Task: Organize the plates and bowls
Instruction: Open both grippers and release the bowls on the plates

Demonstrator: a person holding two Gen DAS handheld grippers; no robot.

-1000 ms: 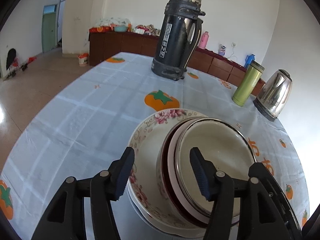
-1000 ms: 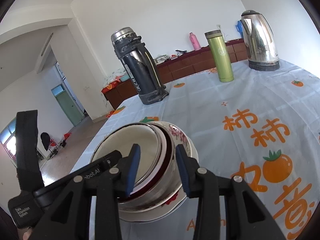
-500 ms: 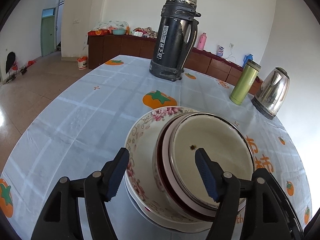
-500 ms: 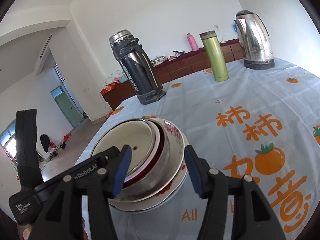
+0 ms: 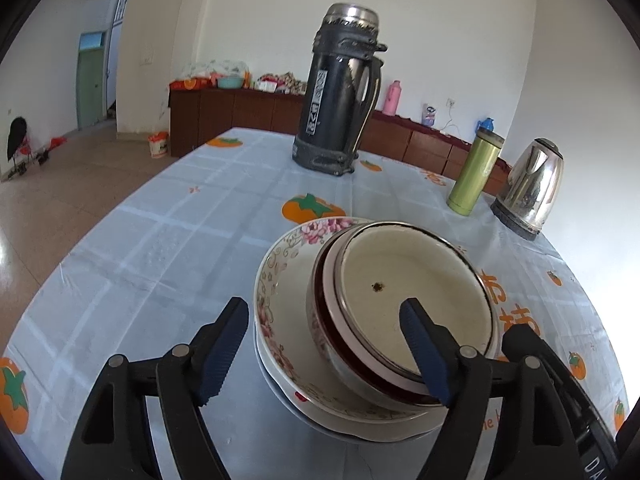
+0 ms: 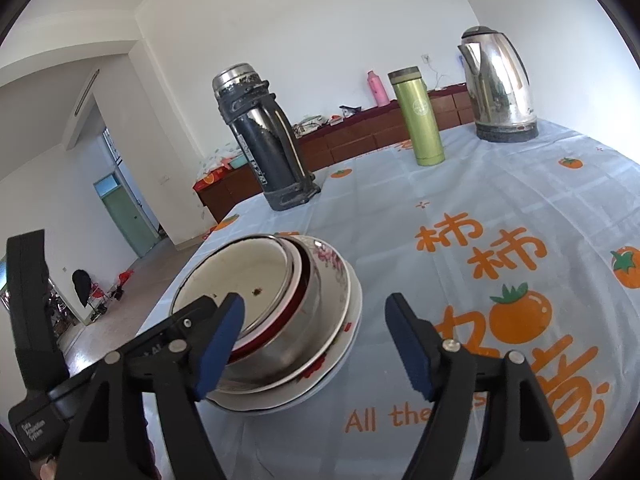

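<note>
Nested bowls (image 5: 416,312) sat stacked in floral plate (image 5: 280,280) on tablecloth (image 5: 160,248), left gripper (image 5: 324,350) fingers spread wide around stack's near edge, right gripper (image 6: 316,344) fingers spread, gripping nothing, dark thermos (image 5: 340,92) behind

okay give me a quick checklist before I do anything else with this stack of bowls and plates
1. Left hand-held gripper open, holding nothing: ok.
2. Right hand-held gripper open, holding nothing: ok.
3. Top bowl clean: not ok, a dark speck sits inside.
4. Bowls nested centred on the floral plate: not ok, they sit off to one side.
5. Stack standing level: cannot tell, the fisheye distorts it.
6. Thermos, green bottle and kettle away from the stack: ok.
</note>
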